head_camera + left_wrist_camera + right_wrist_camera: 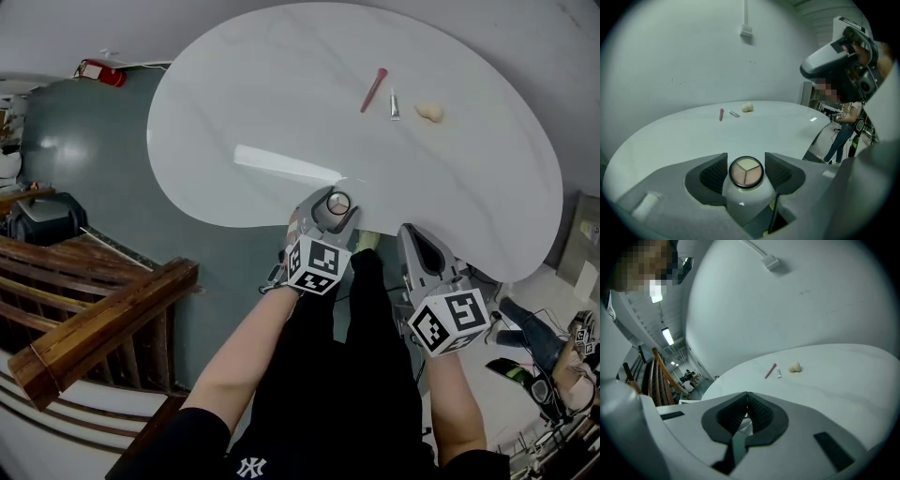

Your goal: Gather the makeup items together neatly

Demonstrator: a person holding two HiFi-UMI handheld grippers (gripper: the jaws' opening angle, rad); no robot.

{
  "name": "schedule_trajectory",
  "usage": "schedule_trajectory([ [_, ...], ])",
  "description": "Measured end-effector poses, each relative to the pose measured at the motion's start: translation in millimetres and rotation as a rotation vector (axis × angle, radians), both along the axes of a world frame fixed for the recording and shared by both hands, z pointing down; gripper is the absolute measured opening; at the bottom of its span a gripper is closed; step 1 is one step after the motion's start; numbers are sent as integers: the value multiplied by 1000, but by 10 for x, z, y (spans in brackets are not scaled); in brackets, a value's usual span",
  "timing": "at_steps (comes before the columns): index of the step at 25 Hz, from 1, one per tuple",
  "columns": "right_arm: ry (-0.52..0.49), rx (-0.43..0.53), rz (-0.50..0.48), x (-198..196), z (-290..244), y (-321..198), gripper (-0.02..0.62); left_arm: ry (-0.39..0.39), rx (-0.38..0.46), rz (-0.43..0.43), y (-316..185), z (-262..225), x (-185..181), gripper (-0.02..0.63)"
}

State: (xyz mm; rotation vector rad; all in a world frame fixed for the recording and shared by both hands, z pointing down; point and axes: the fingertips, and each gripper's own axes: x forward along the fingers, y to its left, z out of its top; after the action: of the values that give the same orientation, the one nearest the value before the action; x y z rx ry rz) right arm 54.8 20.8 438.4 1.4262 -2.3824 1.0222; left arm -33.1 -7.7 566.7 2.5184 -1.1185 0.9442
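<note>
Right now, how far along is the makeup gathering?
Already grouped far across the white table: slim pink tube, small silver tube, beige sponge. In hand: round three-shade powder compact, clamped in the left gripper. Left: setting it beside them; right gripper shut, empty.

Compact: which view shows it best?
Left gripper view: the compact sits close up between the jaws, its three shades plain. The head view shows it small, from above. The right gripper view does not show it.
</note>
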Motion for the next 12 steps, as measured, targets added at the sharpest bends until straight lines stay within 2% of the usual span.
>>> schedule_trajectory([
  [7, -4, 3, -7, -21, -44, 8, 14, 10, 28, -26, -18, -222, -45, 238],
  [12, -3, 15, -15, -25, -117, 6, 14, 43, 61, -56, -50, -494, -56, 238],
])
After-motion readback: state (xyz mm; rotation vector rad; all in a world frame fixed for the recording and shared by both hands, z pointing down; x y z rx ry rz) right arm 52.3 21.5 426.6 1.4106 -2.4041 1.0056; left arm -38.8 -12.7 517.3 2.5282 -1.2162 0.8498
